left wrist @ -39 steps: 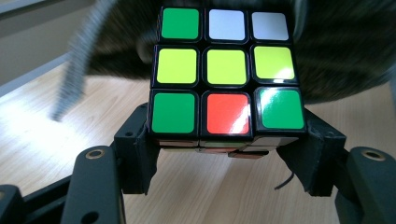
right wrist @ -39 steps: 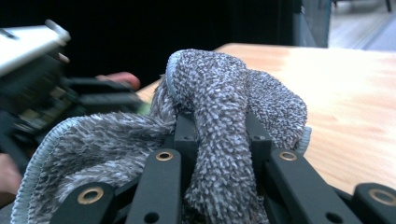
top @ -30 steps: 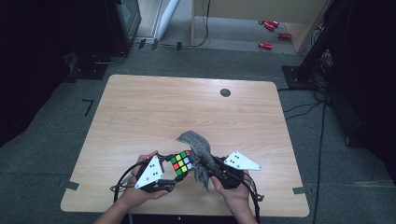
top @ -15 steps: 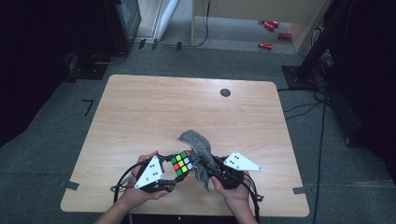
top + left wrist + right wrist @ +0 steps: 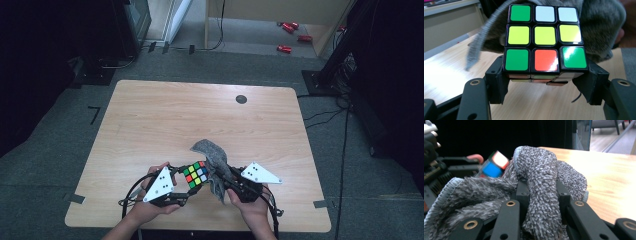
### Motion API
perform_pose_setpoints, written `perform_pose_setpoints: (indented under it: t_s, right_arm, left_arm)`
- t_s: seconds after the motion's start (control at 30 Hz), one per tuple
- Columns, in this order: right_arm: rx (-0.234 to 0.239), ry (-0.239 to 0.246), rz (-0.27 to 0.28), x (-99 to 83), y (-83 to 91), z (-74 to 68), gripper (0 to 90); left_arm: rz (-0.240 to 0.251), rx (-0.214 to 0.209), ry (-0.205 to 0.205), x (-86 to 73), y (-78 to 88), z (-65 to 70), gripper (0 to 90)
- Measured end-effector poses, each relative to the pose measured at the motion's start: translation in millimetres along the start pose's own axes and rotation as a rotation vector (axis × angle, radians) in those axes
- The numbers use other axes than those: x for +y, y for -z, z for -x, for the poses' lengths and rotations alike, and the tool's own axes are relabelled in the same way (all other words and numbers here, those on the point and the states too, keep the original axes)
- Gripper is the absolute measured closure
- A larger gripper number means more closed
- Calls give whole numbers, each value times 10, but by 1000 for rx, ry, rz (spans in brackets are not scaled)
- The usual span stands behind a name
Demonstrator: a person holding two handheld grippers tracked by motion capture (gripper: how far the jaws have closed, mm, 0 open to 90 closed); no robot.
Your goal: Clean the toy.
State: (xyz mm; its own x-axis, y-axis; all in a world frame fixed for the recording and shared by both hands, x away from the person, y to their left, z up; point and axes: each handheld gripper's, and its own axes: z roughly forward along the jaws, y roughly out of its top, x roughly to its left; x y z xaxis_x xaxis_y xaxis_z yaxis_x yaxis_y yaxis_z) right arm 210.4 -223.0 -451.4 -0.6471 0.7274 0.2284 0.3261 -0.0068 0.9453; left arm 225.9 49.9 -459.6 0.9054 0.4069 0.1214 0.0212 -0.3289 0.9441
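Observation:
My left gripper (image 5: 186, 186) (image 5: 545, 81) is shut on a scrambled puzzle cube (image 5: 195, 174) (image 5: 544, 41), clamping its lower layer between both jaws just above the table near the front edge. The face toward the left gripper view carries green, white, yellow and orange stickers. My right gripper (image 5: 226, 181) (image 5: 541, 192) is shut on a grey fluffy cloth (image 5: 212, 157) (image 5: 541, 182), which bunches between its jaws and drapes over them. The cloth lies against the far side of the cube (image 5: 495, 163). Both grippers meet at the cube, left and right of it.
The wooden table (image 5: 200, 115) stretches away from the grippers, with a small dark round mark (image 5: 241, 99) near its far edge. Cables trail from both grippers toward the front edge. Dark equipment stands on the floor around the table.

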Motion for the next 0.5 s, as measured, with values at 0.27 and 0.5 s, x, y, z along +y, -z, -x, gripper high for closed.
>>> perform_pose_setpoints:
  t_s: [0.27,0.5]
  right_arm:
    - [12,52,65,109,58,-183,731]
    - [-38,14,26,19,30,-61,733]
  left_arm:
    - [-28,11,-33,7,-59,76,343]
    - [15,4,0,40,13,33,343]
